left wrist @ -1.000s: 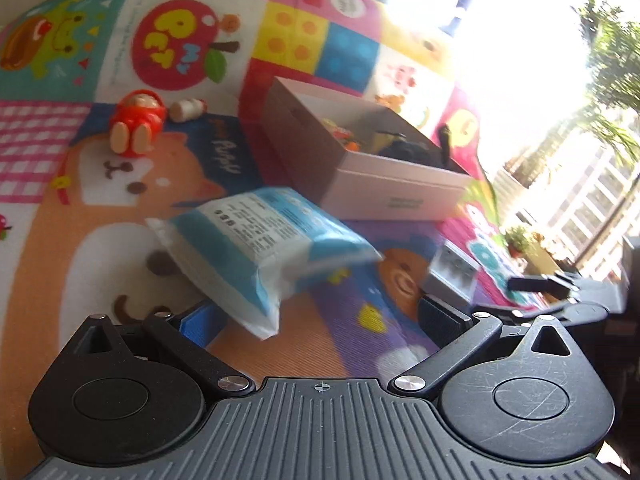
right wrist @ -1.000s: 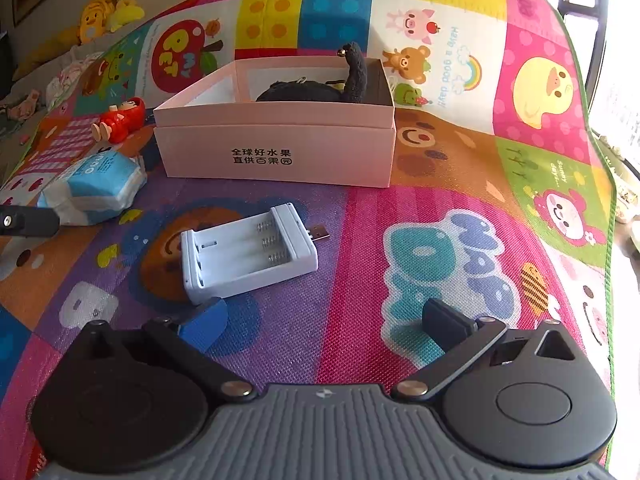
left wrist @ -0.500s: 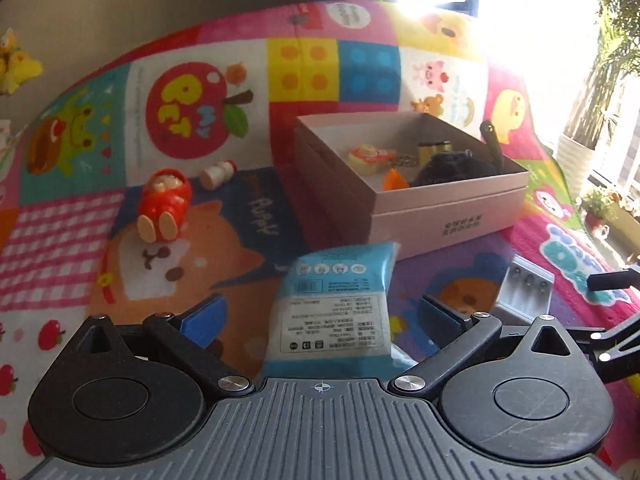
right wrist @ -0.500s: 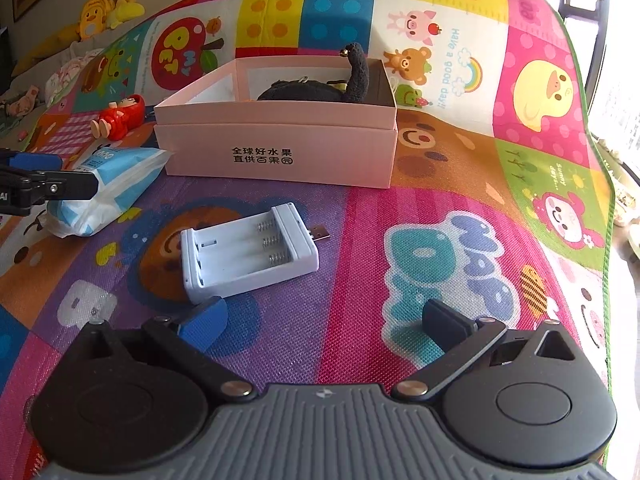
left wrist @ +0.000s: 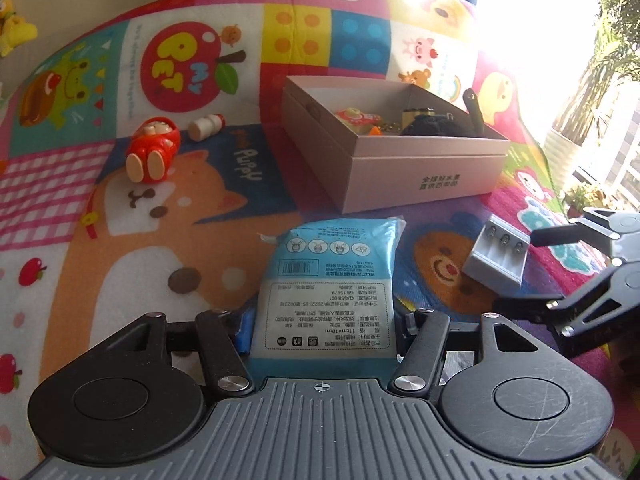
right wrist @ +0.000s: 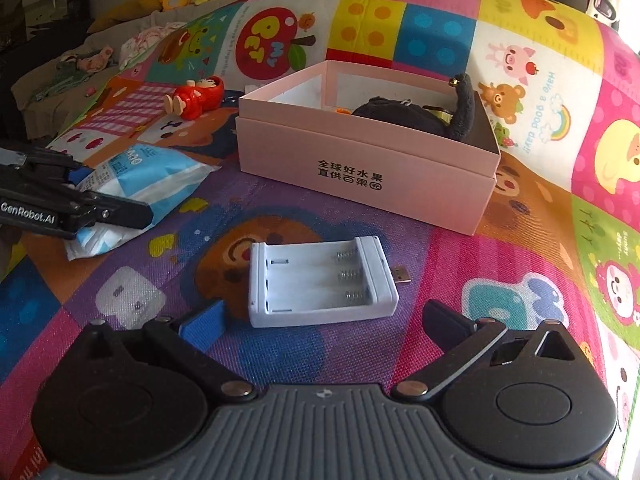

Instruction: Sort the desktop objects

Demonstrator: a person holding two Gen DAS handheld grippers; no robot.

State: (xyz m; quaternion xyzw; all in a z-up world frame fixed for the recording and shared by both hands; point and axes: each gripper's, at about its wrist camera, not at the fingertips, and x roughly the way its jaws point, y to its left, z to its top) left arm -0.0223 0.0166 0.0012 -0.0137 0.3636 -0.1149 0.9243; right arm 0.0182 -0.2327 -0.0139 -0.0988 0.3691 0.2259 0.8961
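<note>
1. Now my left claw (left wrist: 324,322) has just been closing and is clamped on the blue pack (left wrist: 326,280), which sits just in front of the box (left wrist: 400,176).
2. My right claw (right wrist: 320,320) stands apart, empty, with the charger (right wrist: 320,280) close ahead, also in front of the box.
3. Some items already lie inside the box.
4. Left of the box, the red doll (left wrist: 150,148) and a small bottle (left wrist: 206,126) still wait, so I judge the sorting about half done.

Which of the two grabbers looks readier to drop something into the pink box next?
Probably the left. The left gripper has just closed its jaws onto the blue tissue pack, which points toward the pink box. The right gripper stands open, just short of the white battery charger.
</note>
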